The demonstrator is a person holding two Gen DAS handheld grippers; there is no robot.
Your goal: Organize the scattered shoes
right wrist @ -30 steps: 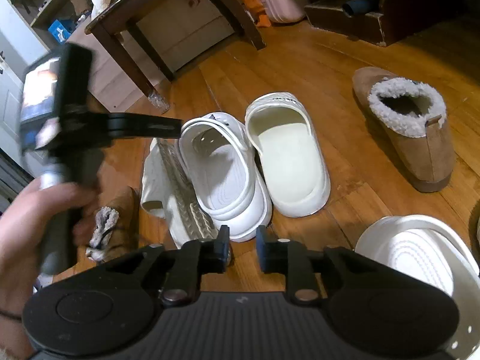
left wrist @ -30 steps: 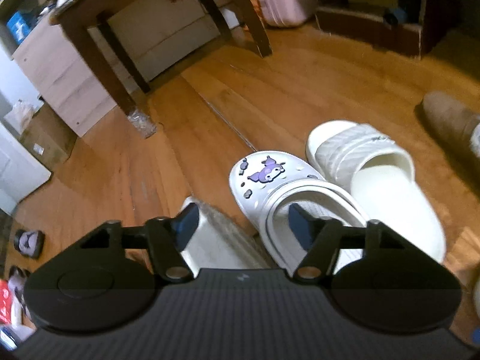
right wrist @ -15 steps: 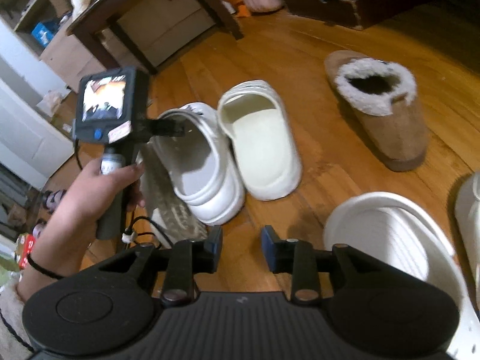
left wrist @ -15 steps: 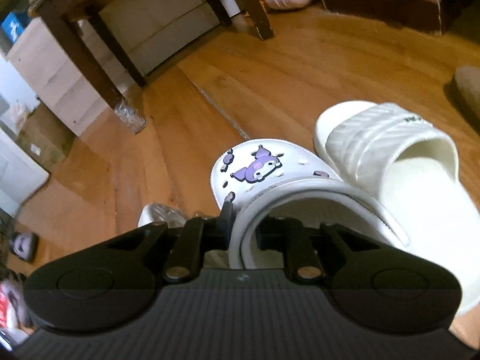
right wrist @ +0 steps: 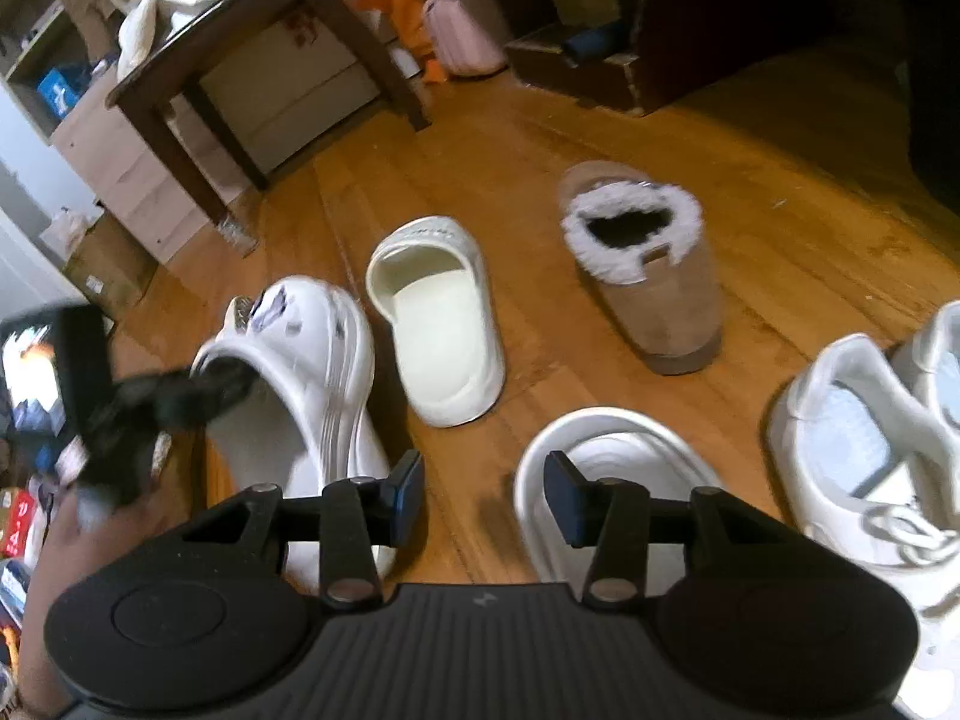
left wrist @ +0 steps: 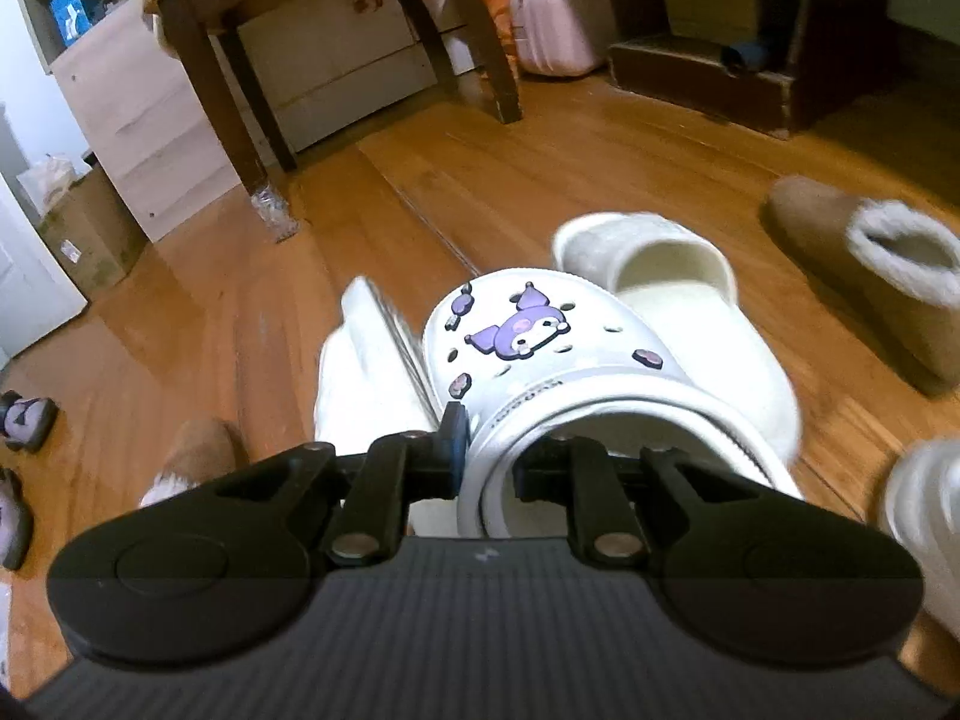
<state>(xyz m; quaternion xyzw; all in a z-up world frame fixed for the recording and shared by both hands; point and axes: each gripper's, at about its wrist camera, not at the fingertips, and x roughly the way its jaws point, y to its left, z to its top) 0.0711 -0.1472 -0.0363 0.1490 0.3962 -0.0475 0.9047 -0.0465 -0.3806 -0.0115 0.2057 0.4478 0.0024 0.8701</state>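
Observation:
A white clog [left wrist: 540,348] with a purple cartoon charm hangs tilted off the floor, and my left gripper [left wrist: 492,456] is shut on its left rim, one finger inside and one outside. The right wrist view shows the same clog [right wrist: 312,348] and the blurred left gripper [right wrist: 204,384]. My right gripper [right wrist: 486,492] has its jaws opening with nothing between them, above bare floor beside a second white clog [right wrist: 606,462]. A cream slide [right wrist: 444,324], a tan fur-lined slipper [right wrist: 648,276] and white sneakers [right wrist: 852,438] lie around on the wood floor.
An overturned white shoe [left wrist: 366,372] and another tan slipper [left wrist: 192,456] lie left of the held clog. A dark wooden table [left wrist: 198,42], a pink suitcase [left wrist: 558,18], a cardboard box [left wrist: 90,234] and dark furniture [left wrist: 720,72] stand at the back.
My left gripper went from open to shut on the charm clog's rim and carried it up and rightward. My right gripper widened and shifted right, bringing the white sneakers into view.

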